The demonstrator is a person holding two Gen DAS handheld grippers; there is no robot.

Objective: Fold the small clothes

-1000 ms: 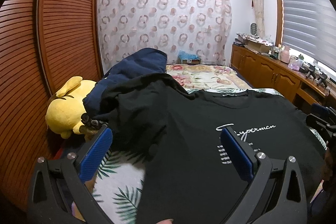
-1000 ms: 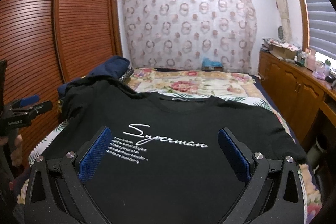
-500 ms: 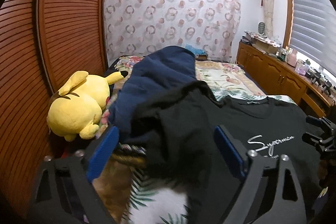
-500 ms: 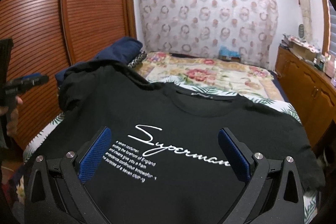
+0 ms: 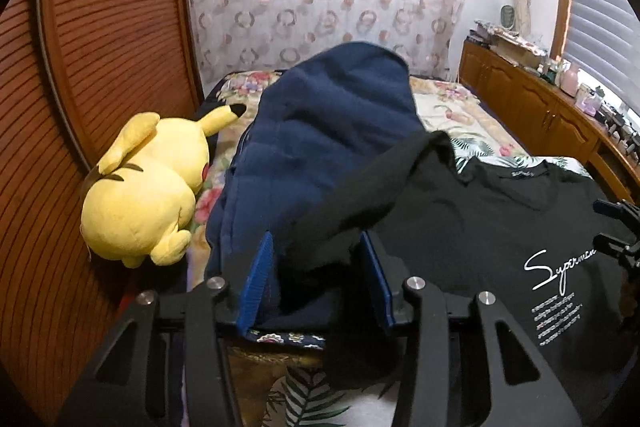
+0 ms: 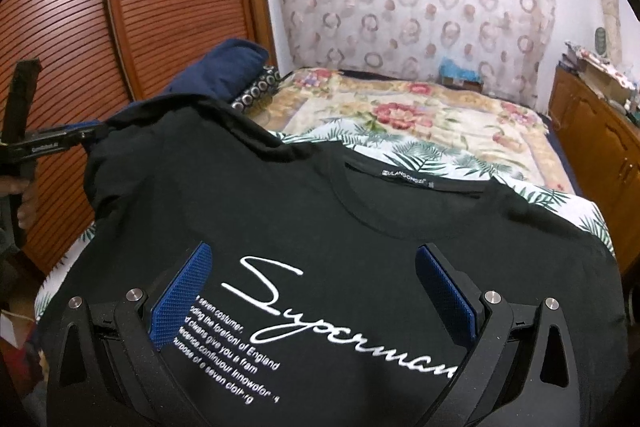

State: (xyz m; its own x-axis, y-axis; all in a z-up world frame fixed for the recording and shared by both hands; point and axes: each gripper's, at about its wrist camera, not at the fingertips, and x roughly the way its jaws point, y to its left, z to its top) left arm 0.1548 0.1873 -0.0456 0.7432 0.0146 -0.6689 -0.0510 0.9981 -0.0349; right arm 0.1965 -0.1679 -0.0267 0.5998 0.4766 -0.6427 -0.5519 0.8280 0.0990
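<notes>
A black T-shirt (image 6: 320, 211) with white "Superman" script lies face up on the bed. Its left sleeve (image 5: 360, 195) is rumpled and rests up against a navy garment (image 5: 320, 131). My left gripper (image 5: 316, 241) is at that sleeve with its jaws closing. The sleeve's bunched end sits between the blue pads, and a gap still shows at the left pad. In the right wrist view the left gripper (image 6: 60, 139) appears at the sleeve's far-left edge. My right gripper (image 6: 313, 253) hovers open over the printed chest, nothing between its fingers.
A yellow plush toy (image 5: 148, 187) lies left of the navy garment, against the slatted wooden wardrobe door (image 5: 100, 47). A floral and leaf-print bed cover (image 6: 400, 115) stretches to the curtain. A wooden cabinet (image 5: 540, 107) with clutter runs along the right wall.
The left gripper has swung left from the shirt's body to the sleeve, and its jaws have narrowed around it. The right gripper has moved closer over the print, still wide.
</notes>
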